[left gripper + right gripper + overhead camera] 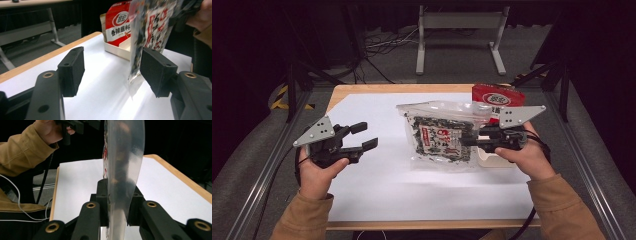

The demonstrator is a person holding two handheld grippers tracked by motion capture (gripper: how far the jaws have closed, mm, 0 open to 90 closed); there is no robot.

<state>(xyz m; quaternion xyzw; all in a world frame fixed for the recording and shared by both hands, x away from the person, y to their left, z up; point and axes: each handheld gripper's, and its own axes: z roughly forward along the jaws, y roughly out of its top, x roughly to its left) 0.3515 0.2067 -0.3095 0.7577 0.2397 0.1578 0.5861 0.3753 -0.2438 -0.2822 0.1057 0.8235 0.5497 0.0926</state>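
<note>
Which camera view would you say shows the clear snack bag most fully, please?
The high view: the clear snack bag shows face-on, its printed label whole, held at its edge by the right tool. The left gripper view catches it slanted and partly cut off. The right gripper view sees it edge-on.

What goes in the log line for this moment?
right gripper: shut on clear bag, lifted | left gripper: open, empty | red packet: in tray
</note>
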